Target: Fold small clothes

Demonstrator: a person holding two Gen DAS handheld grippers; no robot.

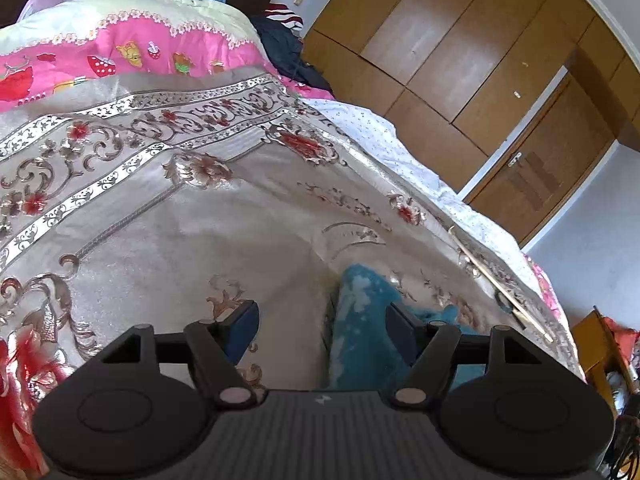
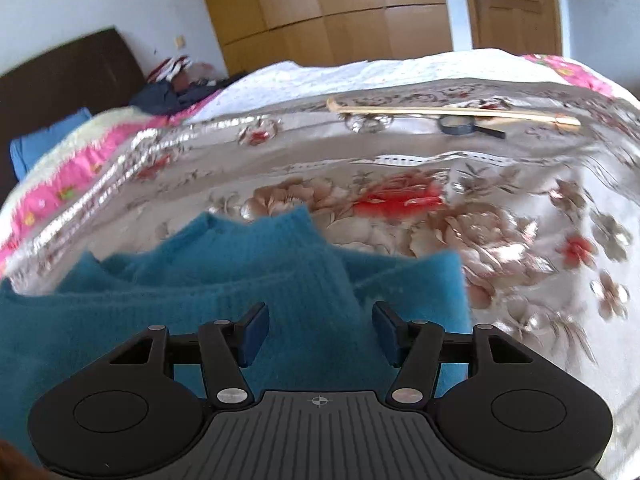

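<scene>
Over the teal sweater [image 2: 248, 300], the right gripper [image 2: 316, 332] hangs spread, pinching nothing; the left gripper [image 1: 320, 328], also spread, straddles its edge on the floral bedspread [image 1: 180, 220]. A shallow pinch could catch only fluff or snag bedspread, skewing the fold.

One teal sweater [image 2: 200, 300], two tongs [image 1: 322, 328] [image 2: 318, 332]

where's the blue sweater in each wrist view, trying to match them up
Left wrist: the blue sweater is low and right of centre, running down between the open fingers of the left gripper.
Right wrist: the sweater fills the lower left and centre, beneath the open right gripper.
Shared landmark: the wooden stick lying on the floral bedspread, at right in the left view, upper right in the right view.
</scene>
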